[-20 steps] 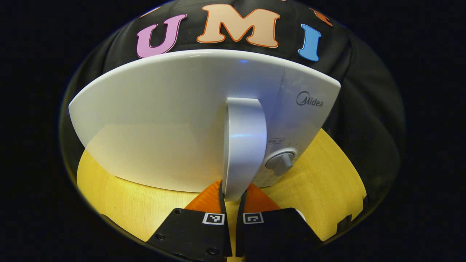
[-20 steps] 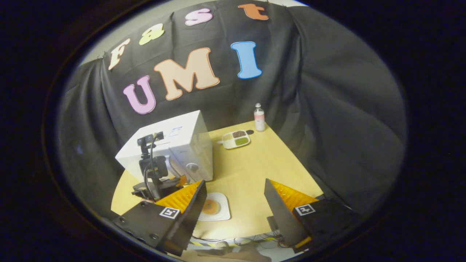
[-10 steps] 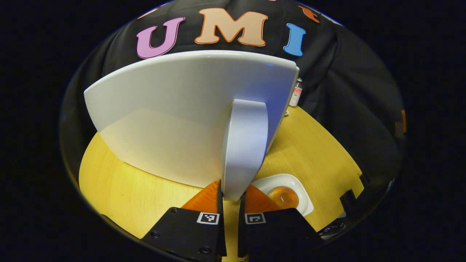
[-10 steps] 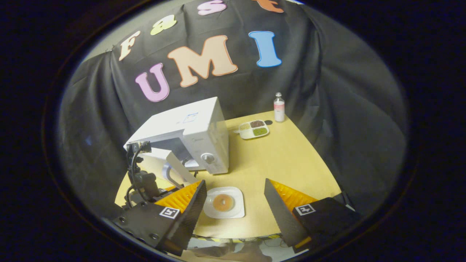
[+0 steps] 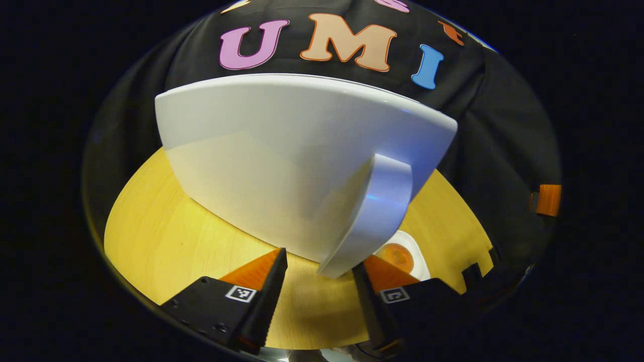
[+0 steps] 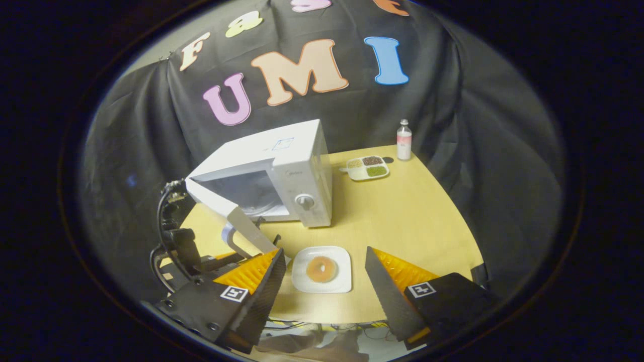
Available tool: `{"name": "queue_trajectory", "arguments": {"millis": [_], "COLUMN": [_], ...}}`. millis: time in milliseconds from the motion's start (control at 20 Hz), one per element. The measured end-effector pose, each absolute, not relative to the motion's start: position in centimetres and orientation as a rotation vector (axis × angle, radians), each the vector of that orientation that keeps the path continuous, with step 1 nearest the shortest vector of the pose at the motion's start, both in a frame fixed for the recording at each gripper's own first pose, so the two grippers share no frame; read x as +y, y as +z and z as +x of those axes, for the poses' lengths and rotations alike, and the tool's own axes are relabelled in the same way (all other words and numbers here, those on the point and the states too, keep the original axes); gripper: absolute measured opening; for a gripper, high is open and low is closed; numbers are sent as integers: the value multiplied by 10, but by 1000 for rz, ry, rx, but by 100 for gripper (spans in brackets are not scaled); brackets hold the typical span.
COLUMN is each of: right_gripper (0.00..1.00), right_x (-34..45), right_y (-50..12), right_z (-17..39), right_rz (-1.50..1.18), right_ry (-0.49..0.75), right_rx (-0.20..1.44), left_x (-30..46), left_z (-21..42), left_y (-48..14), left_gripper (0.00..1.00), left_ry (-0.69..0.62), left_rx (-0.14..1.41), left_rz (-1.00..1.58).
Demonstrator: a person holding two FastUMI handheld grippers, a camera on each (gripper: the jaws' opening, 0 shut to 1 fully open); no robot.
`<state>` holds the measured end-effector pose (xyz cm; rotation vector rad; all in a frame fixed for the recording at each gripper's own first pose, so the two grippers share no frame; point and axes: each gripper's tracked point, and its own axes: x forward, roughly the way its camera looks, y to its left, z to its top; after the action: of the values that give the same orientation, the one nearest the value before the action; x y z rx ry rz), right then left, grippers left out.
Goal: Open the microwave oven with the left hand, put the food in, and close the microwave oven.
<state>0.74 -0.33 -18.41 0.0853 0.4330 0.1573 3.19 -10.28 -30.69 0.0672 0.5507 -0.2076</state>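
Note:
The white microwave (image 6: 302, 166) stands on the yellow table with its door (image 6: 216, 201) swung wide open, so the cavity shows. In the left gripper view the door's outer face (image 5: 282, 166) looms close, and the lower end of the door handle (image 5: 372, 216) hangs between the fingers of my left gripper (image 5: 319, 281), which is open and not pressing on it. A doughnut (image 6: 322, 269) lies on a white square plate (image 6: 302, 281) in front of the microwave. My right gripper (image 6: 324, 281) hovers open above the near side of the plate, holding nothing. The left gripper (image 6: 186, 251) shows beside the door.
A white sectioned dish (image 6: 368, 167) with several foods and a small bottle (image 6: 404, 140) stand at the table's far right. Bare tabletop (image 6: 412, 211) lies right of the microwave. The open door juts out to the left of the plate. The doughnut (image 5: 397, 256) peeks out behind the handle.
The door swung further open. My left gripper went from shut on the handle to open, letting it go. The right gripper came closer to the plate.

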Motion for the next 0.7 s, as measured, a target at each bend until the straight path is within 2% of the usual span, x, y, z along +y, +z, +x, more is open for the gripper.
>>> {"name": "queue_trajectory", "arguments": {"millis": [50,100,200,700], "right_gripper": [90,99,99,99], "right_x": [-2,0,4,12], "right_y": [-188,-191,-196,-230], "right_z": [8,7,9,11], "right_rz": [83,79,69,17], "right_ry": [161,166,171,173], "right_rx": [441,448,456,536], "left_x": [-98,-92,-86,-28], "left_z": [32,30,21,-31], "left_y": [-309,-309,-310,-307], "left_gripper": [82,90,100,100], "left_ry": [-196,-177,-162,-47], "left_rx": [557,564,577,594], "left_rz": [59,51,28,16]}}
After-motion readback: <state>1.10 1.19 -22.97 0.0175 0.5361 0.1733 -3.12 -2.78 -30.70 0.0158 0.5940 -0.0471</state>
